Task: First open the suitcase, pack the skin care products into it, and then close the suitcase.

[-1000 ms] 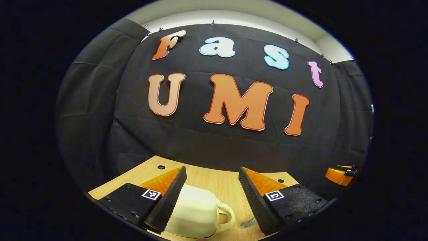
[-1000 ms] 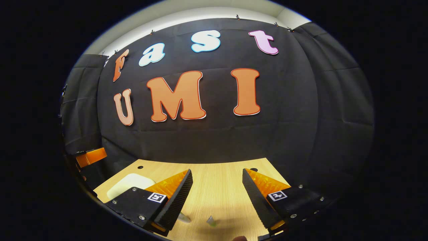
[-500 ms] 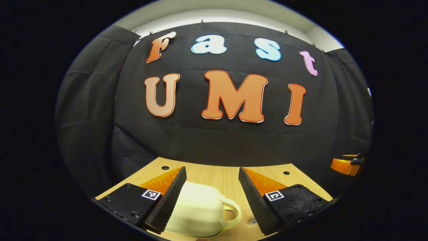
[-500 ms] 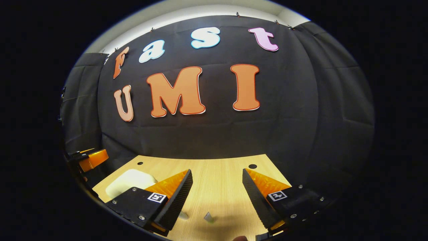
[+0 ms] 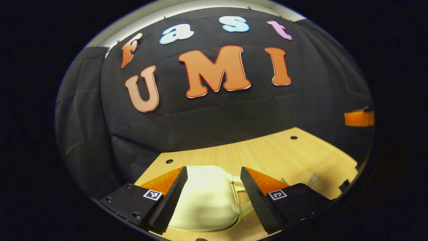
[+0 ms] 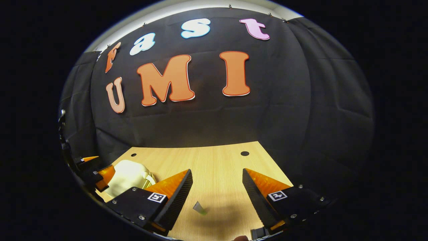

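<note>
A small cream suitcase (image 5: 204, 201) lies closed on the wooden table (image 5: 284, 150), its handle (image 5: 238, 190) toward the right. My left gripper (image 5: 213, 170) is open, hovering with the case between and below its fingers, not touching it. My right gripper (image 6: 217, 171) is open above the bare table (image 6: 214, 157). A small skin care tube (image 6: 200, 208) lies on the wood between the right gripper's fingers. The suitcase (image 6: 128, 174) sits at the left of the right gripper view, with the left gripper (image 6: 95, 170) at its side. Another small tube (image 5: 312, 179) pokes out past the left gripper's right finger.
The black cloth wall rises just behind the table's far edge. Small round holes (image 6: 244, 153) mark the tabletop near that edge. The right gripper (image 5: 359, 118) appears at the far right of the left gripper view, off the table's corner.
The left gripper has swung and tipped down toward the suitcase, which now lies centred between its fingers. The right gripper has tipped down slightly. Both stay open.
</note>
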`<state>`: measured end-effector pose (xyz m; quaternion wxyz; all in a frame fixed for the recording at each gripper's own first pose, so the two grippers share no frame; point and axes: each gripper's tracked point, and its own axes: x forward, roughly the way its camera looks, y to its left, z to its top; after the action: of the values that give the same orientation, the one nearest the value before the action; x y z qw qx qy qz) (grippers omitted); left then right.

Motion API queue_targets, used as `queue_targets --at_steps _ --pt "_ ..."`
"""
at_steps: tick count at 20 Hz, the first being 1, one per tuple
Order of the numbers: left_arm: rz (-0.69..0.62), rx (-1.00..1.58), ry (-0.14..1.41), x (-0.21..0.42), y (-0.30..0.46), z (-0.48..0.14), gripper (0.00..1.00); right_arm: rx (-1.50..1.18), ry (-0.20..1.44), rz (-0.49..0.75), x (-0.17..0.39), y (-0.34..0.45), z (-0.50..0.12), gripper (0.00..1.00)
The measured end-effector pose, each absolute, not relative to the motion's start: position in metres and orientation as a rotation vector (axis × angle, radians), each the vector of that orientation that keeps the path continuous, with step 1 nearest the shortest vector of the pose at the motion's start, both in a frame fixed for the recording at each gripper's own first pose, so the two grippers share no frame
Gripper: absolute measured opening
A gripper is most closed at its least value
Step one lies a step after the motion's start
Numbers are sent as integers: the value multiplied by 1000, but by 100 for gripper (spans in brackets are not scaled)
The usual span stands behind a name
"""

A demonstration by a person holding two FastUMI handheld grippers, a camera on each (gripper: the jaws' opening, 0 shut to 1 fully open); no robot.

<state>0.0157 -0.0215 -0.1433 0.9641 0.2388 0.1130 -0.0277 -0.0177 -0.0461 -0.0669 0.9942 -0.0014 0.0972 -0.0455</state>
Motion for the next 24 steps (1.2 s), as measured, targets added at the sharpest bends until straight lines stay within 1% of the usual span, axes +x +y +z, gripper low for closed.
queue_targets --at_steps 3,6,9,12,15,20,21,24 --pt "-101 672 263 17 -30 -173 98 13 212 -105 -17 -53 -75 95" --pt "-176 861 385 16 -32 -232 98 38 232 -116 -16 -59 -82 95" --pt "-243 1041 443 13 -35 -271 99 64 247 -137 -17 -71 -89 95" --pt "-292 1145 474 14 -41 -286 98 71 258 -172 -22 -90 -94 95" --pt "-275 1218 487 23 -40 -288 98 99 288 -207 -25 -107 -104 95" --pt "-274 1232 547 38 -49 -303 98 120 311 -257 -32 -127 -113 94" --pt "-287 1222 573 40 -50 -313 94 120 312 -267 -34 -130 -114 95" --pt "-318 1192 643 35 -53 -334 45 119 307 -287 -37 -136 -110 95"
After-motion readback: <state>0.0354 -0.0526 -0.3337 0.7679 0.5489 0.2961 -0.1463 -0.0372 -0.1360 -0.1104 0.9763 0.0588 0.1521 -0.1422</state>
